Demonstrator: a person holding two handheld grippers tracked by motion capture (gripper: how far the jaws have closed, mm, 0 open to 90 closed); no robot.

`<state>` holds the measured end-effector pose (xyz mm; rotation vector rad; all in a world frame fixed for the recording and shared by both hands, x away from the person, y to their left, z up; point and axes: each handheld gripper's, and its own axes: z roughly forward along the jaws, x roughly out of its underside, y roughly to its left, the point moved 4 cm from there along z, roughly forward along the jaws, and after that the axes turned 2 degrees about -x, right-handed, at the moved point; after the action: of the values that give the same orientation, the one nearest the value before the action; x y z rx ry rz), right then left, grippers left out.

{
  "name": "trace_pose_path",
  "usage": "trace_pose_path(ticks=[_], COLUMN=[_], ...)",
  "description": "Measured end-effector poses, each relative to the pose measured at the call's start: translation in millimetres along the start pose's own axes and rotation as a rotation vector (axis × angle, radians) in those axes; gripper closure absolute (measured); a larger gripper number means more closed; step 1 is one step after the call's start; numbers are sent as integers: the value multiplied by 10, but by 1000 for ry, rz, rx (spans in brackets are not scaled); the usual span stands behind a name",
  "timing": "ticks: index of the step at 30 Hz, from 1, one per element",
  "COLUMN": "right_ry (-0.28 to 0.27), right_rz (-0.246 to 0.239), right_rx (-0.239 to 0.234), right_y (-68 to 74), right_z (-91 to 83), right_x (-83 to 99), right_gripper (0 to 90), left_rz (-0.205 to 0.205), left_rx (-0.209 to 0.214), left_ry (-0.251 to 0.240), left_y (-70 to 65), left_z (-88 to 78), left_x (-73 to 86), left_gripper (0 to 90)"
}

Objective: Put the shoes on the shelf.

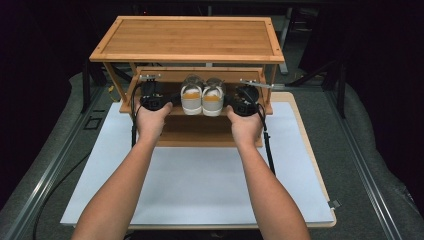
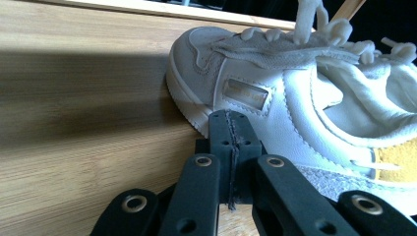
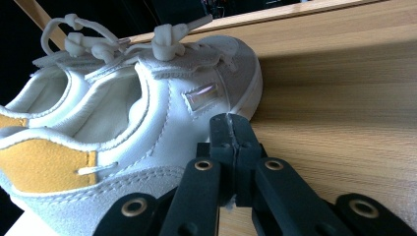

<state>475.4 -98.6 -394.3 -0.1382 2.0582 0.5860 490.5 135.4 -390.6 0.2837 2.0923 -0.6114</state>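
Observation:
A pair of white sneakers with yellow heel patches stands side by side on the middle shelf (image 1: 131, 106) of a bamboo shoe rack, heels toward me. My left gripper (image 1: 174, 97) is shut, with nothing between its jaws, and its tips rest against the outer side of the left sneaker (image 1: 191, 98). In the left gripper view the closed tips (image 2: 231, 122) meet that sneaker's (image 2: 295, 93) sole edge. My right gripper (image 1: 226, 100) is also shut and empty, pressed to the outer side of the right sneaker (image 1: 213, 99). The right gripper view shows its tips (image 3: 230, 124) at that sneaker's (image 3: 147, 113) side.
The rack's top shelf (image 1: 190, 37) overhangs both grippers and the sneakers. A lower shelf (image 1: 200, 134) lies beneath them. The rack stands at the far end of a white mat (image 1: 200, 185) on the table, with dark floor and rails on either side.

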Motion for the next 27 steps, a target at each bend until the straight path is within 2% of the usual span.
trace_pose_path(ticks=[2, 3, 6, 15, 20, 21, 23, 27], right_ry=[2, 3, -9, 4, -6, 8, 6, 5], right_rz=[-2, -3, -4, -21, -24, -35, -34, -21], right_rx=[10, -10, -6, 33, 40, 46, 42, 53], right_y=[0, 4, 7, 6, -20, -32, -43, -68], right_z=[0, -1, 10, 57, 115, 134, 163, 220], right_x=[0, -2, -6, -45, -87, -107, -125, -160], right_gripper=[900, 900, 900, 900, 900, 900, 900, 900], left_rz=[-5, -11, -14, -40, -36, -23, -46, -78], left_rx=[1, -2, -3, -9, -7, -7, 5, -4], left_ry=[0, -2, -8, -18, -10, 3, -9, -12], left_y=[1, 4, 7, 37, 61, 77, 84, 109], left_z=[1, 8, 17, 94, 139, 160, 201, 241], left_x=[0, -3, -7, -46, -78, -96, -124, -144], left_gripper=[900, 900, 900, 900, 900, 900, 900, 900])
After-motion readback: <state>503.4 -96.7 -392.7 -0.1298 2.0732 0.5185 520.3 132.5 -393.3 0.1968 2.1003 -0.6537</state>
